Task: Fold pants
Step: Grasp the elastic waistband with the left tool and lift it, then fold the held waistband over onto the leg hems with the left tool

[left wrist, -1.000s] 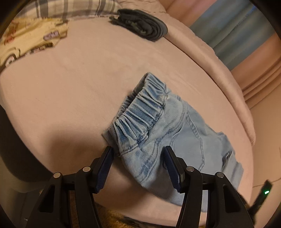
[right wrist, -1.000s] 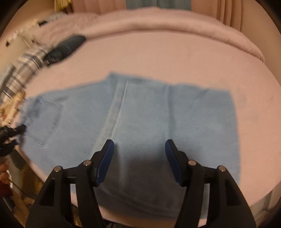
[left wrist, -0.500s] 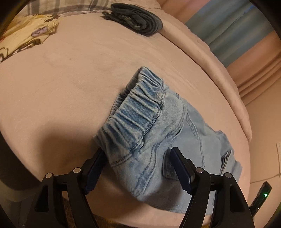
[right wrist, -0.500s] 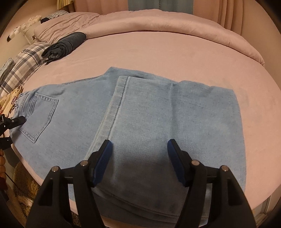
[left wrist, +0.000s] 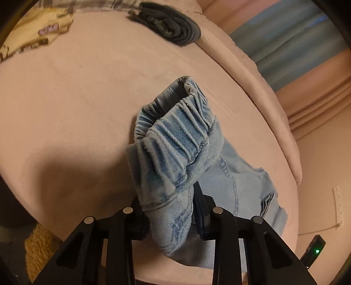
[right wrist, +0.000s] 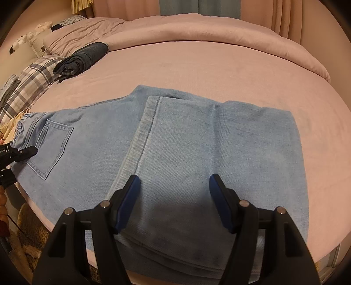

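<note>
On the pink bed (right wrist: 197,65), light-blue denim pants (right wrist: 219,153) were spread; their elastic waistband (left wrist: 175,140) was pinched at six o'clock by the left gripper (left wrist: 169,210). The right gripper (right wrist: 173,201) was held wide, empty. Thick bunched denim could be lost mid-fold.

L claw (left wrist: 170,210) clamped on elastic waistband (left wrist: 175,136) of light-blue jeans (left wrist: 237,182), bunched & lifted off pink bed (left wrist: 72,105). Dark folded garment (left wrist: 171,28) at far edge, well apart. Plaid fabric (left wrist: 87,4) top left.
</note>
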{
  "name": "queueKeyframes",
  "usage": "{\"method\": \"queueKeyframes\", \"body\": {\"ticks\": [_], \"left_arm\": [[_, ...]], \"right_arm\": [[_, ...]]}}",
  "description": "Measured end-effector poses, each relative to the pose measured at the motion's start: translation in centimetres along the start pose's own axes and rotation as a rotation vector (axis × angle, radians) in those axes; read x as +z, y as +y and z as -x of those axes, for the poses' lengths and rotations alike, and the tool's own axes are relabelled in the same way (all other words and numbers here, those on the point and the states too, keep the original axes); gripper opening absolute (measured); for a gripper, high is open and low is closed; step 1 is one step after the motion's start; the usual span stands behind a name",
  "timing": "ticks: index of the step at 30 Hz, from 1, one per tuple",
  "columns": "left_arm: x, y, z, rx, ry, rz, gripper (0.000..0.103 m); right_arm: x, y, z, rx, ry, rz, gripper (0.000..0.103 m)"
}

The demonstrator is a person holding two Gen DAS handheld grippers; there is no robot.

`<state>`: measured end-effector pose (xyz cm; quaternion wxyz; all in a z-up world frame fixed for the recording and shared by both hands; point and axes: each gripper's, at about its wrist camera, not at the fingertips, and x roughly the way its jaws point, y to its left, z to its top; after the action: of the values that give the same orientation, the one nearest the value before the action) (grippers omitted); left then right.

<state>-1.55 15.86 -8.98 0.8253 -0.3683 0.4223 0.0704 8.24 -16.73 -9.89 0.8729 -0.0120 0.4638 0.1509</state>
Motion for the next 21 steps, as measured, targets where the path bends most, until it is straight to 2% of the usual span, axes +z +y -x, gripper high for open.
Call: {"method": "queueKeyframes", "body": {"ticks": [3, 11, 17, 21], "left_arm": [[-0.6, -2.2, 1.9, 0.032, -0.057, -0.069, 0.028], [-1.5, -9.0, 6.8, -0.07, -0.147, -0.223, 0.027], [-3.4, -13.4, 6.4, -0.087, -0.15, -0.343, 0.027], [-4.1, -14.8, 5.1, -0.125, -0.104, -0.382, 0.027]], "right_arm": [[0.0, -0.2, 0.1, 0.009, 0.001, 0.0, 0.066], [-0.4, -0.8, 0.6, 0.053, -0.022, -0.026, 0.066], [-0.4, -2.0, 1.0, 0.137, -0.033, -0.105, 0.065], [-0.6, -3.1, 1.6, 0.2, -0.042, -0.183, 0.064]]}}
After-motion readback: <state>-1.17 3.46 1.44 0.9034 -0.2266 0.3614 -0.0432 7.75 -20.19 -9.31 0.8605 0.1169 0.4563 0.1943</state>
